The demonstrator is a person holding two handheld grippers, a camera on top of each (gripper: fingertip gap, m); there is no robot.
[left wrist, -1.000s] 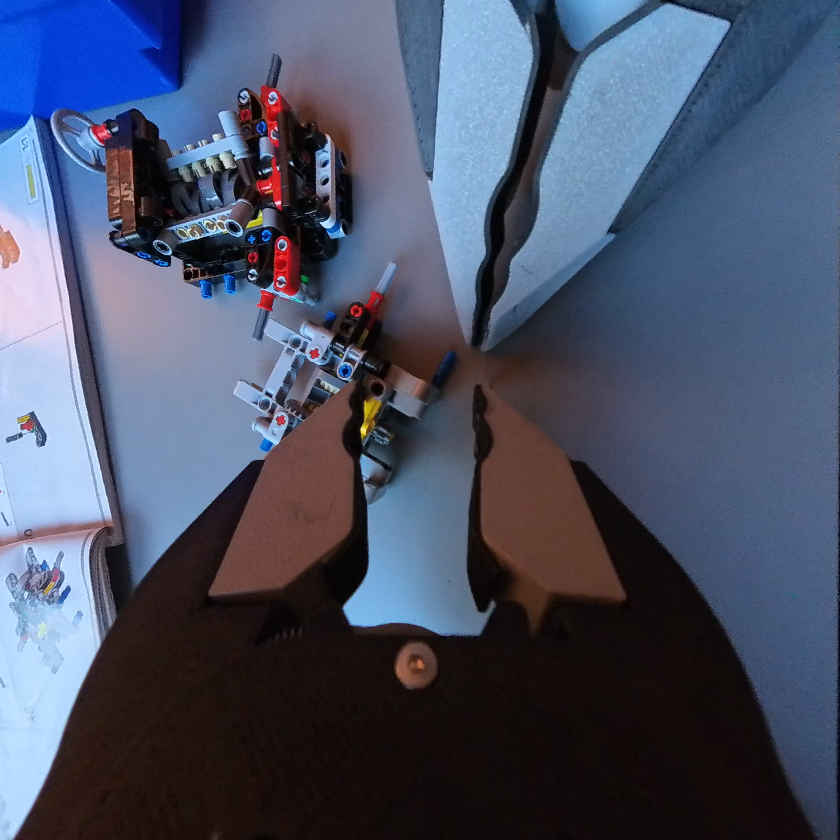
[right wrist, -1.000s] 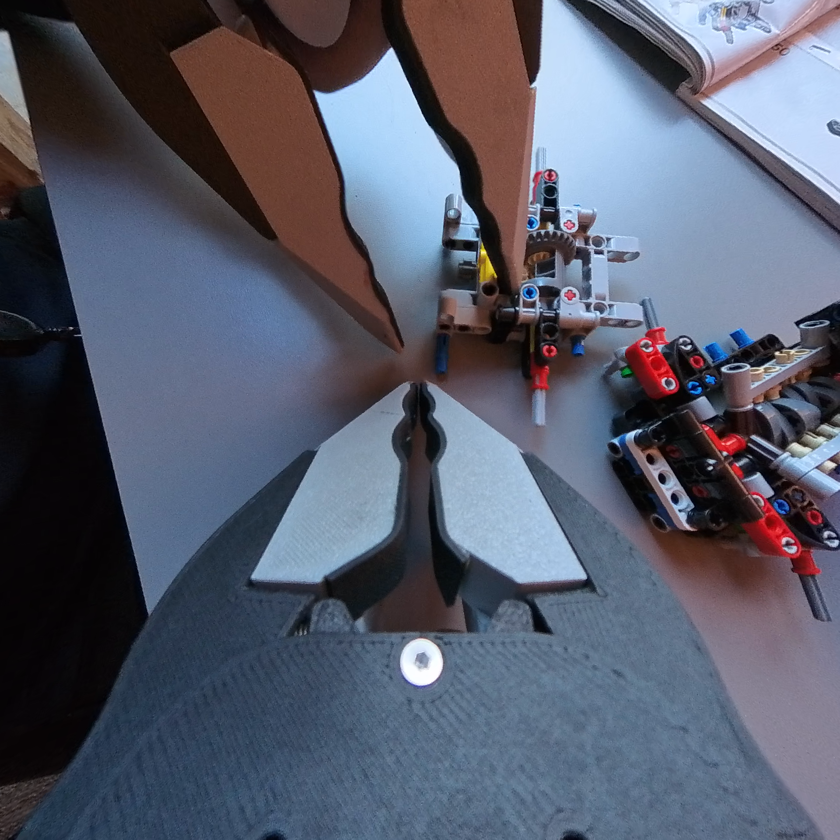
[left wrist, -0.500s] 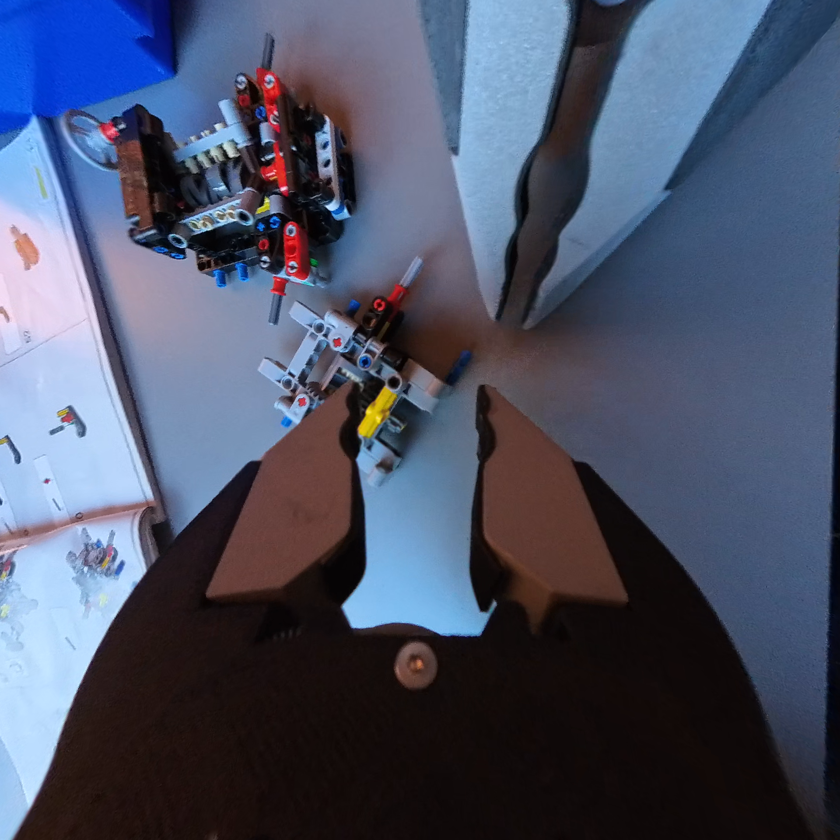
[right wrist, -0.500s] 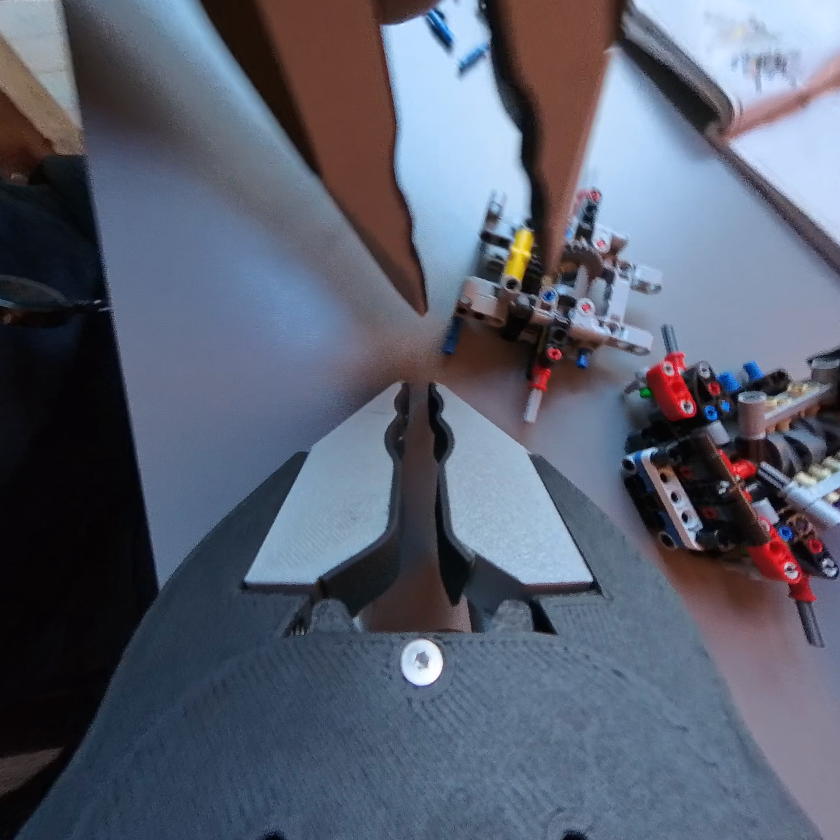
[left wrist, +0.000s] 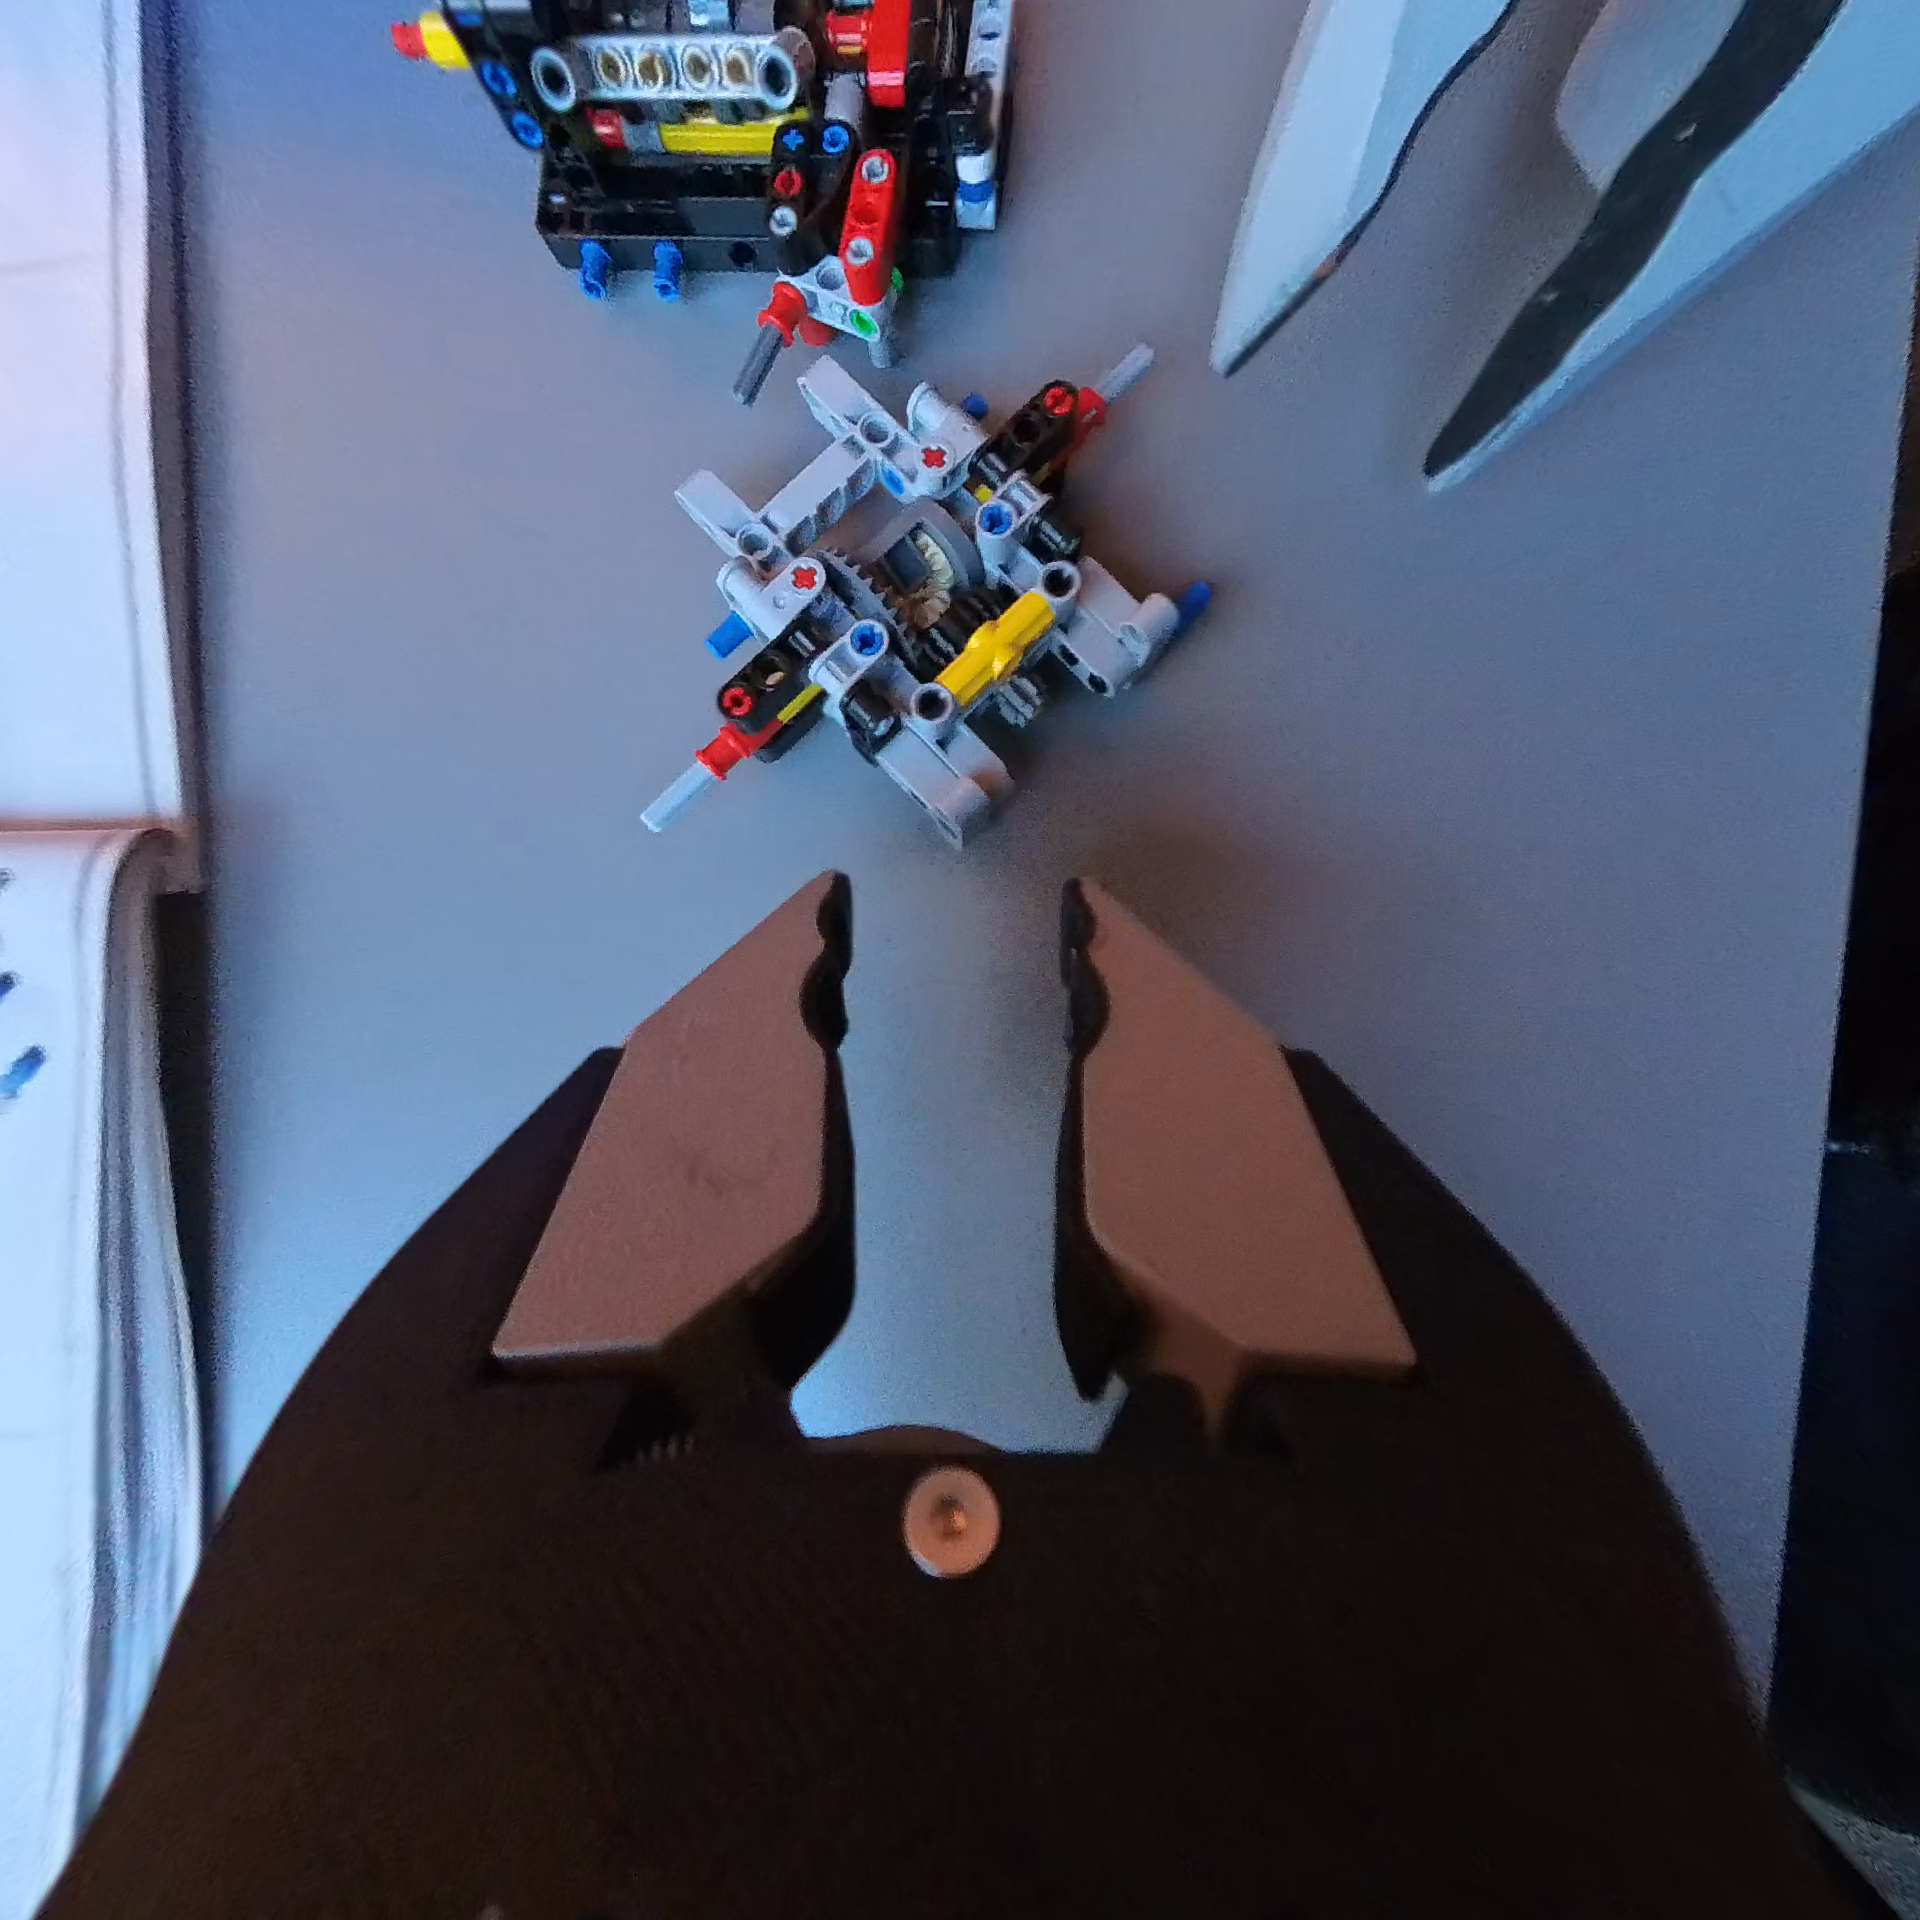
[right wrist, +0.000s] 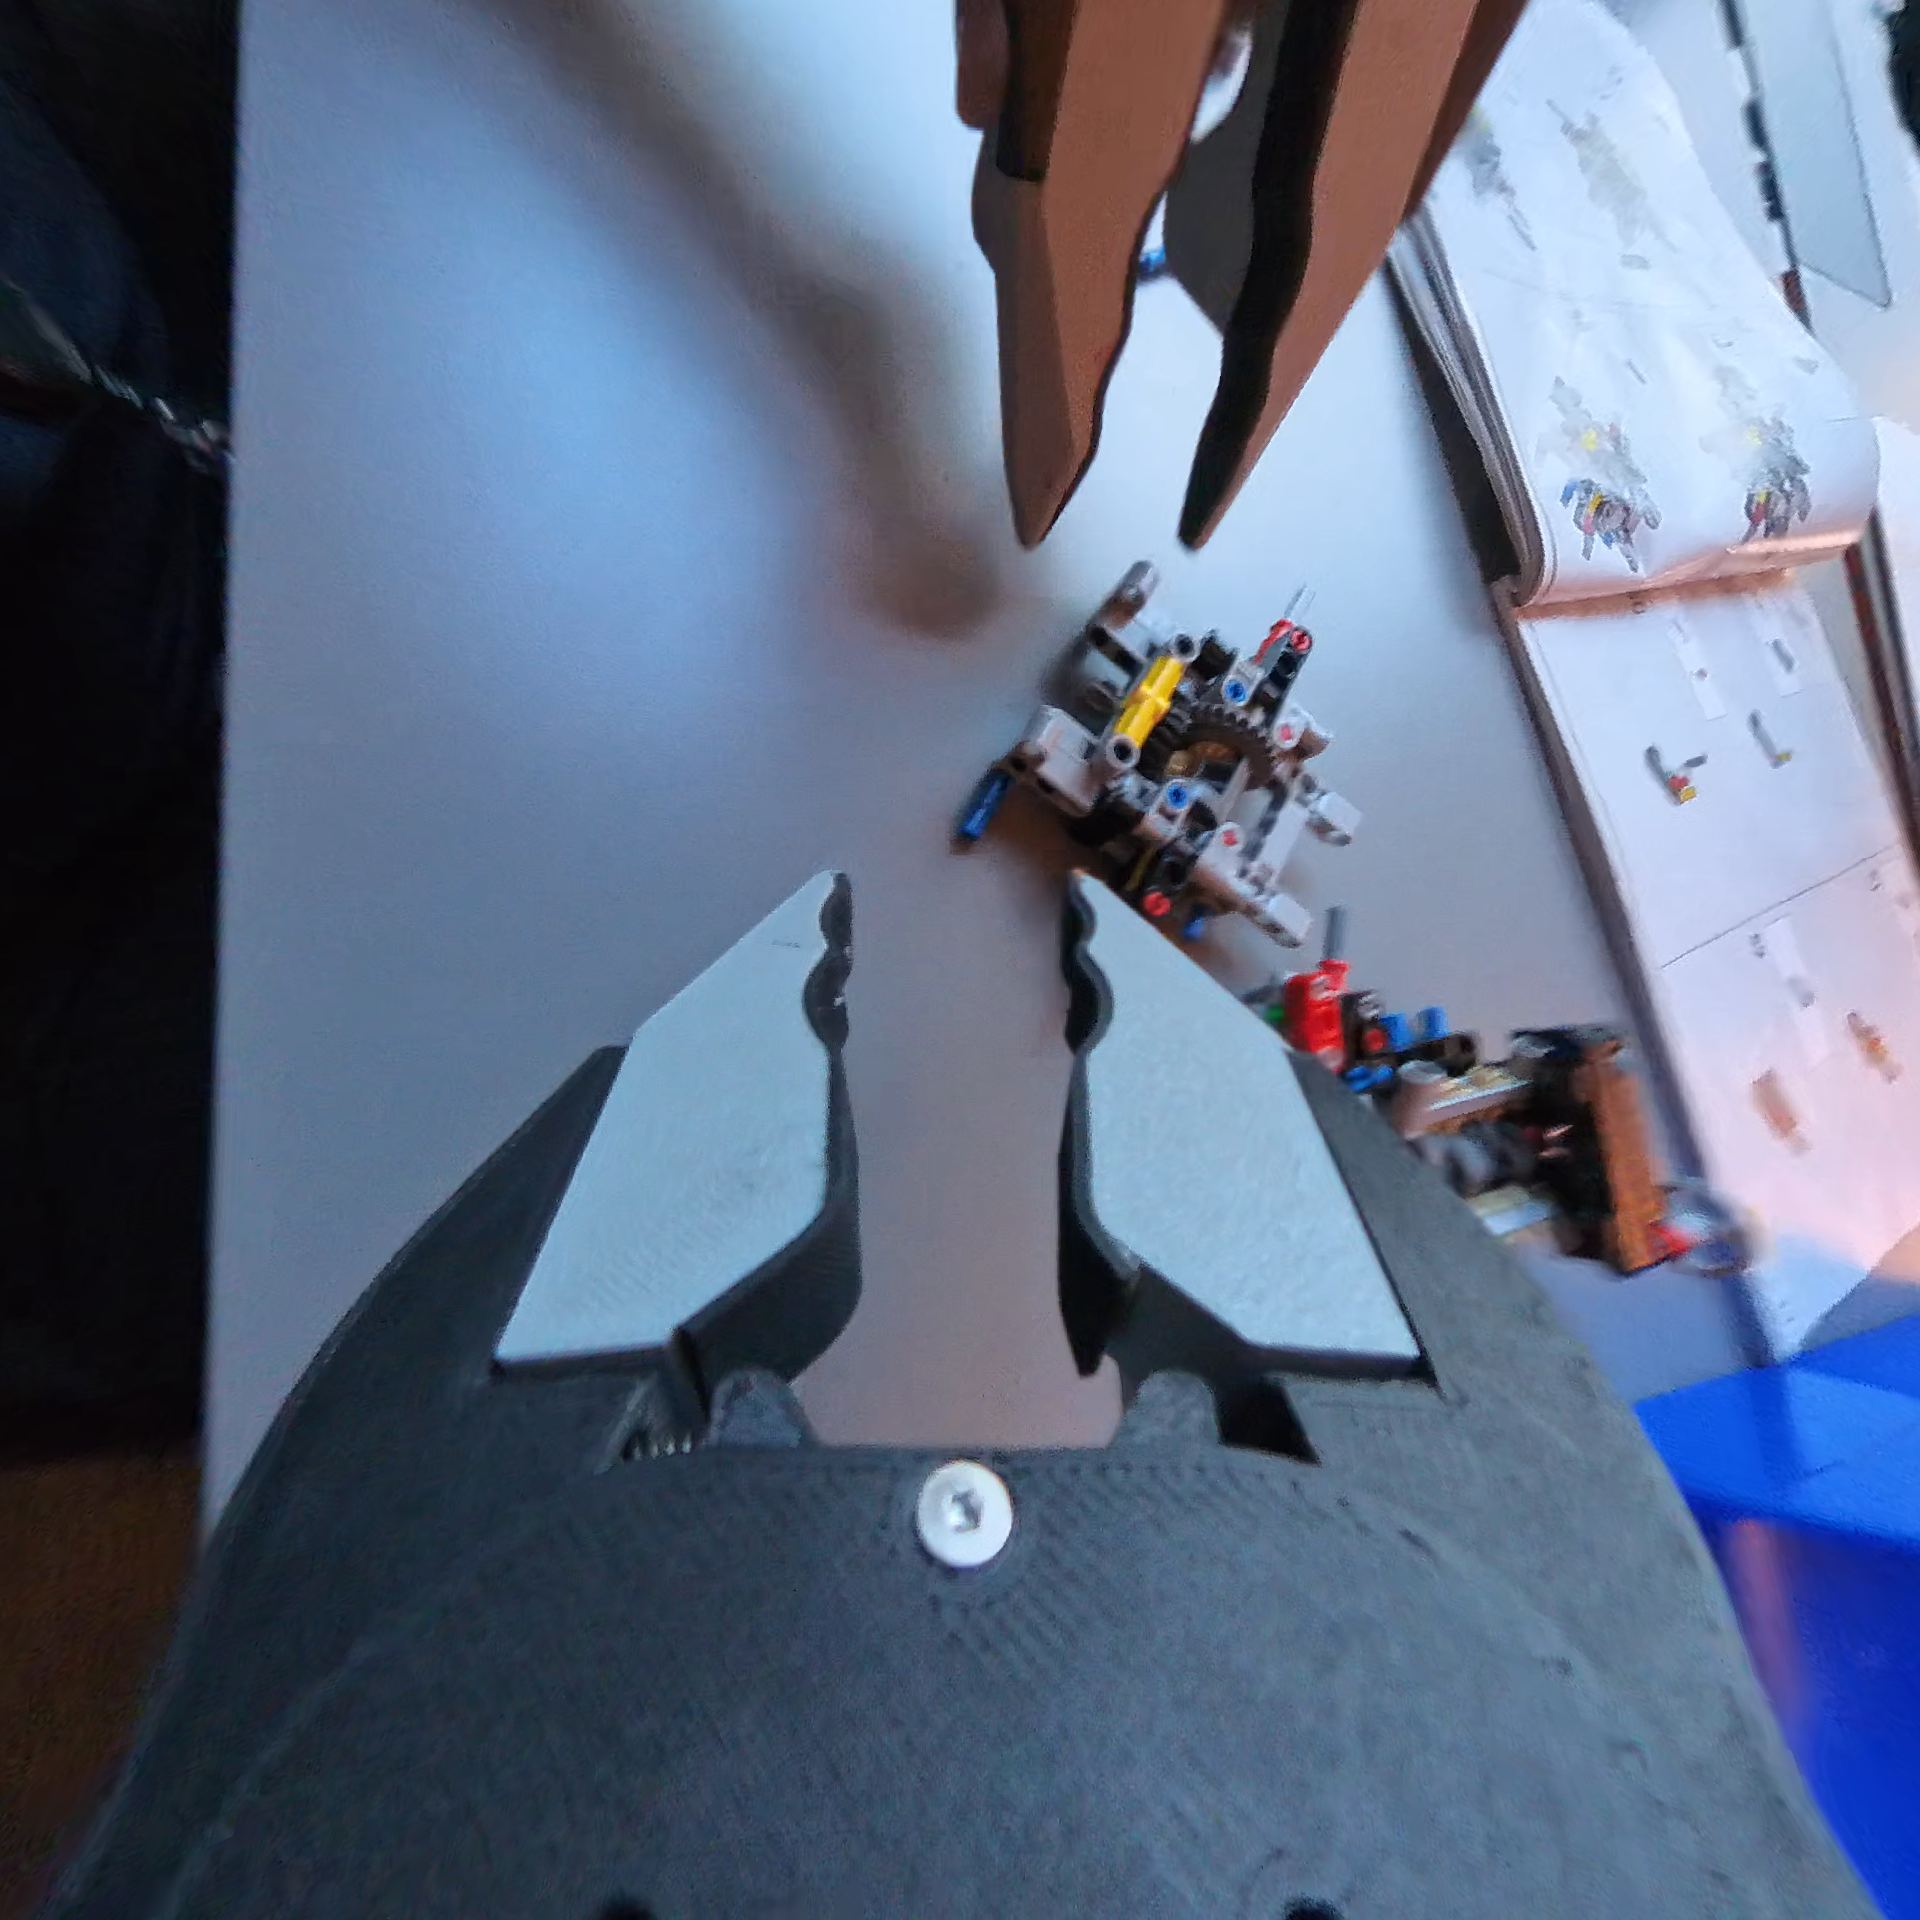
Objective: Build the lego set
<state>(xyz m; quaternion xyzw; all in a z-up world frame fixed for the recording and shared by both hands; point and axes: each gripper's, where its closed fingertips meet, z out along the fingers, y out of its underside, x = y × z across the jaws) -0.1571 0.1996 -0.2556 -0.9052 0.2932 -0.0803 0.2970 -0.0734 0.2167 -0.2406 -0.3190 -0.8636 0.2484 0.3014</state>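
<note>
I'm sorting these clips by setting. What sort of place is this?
Probably a hobby or work desk for building a toy brick set: a grey tabletop holds a small geared sub-assembly, a larger black-and-red assembly and an open instruction booklet.

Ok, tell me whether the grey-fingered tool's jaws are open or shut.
Open. The grey-fingered right tool shows bare grey tabletop between its fingertips, with nothing gripped; the small grey brick gear assembly lies just beyond its right fingertip.
</note>
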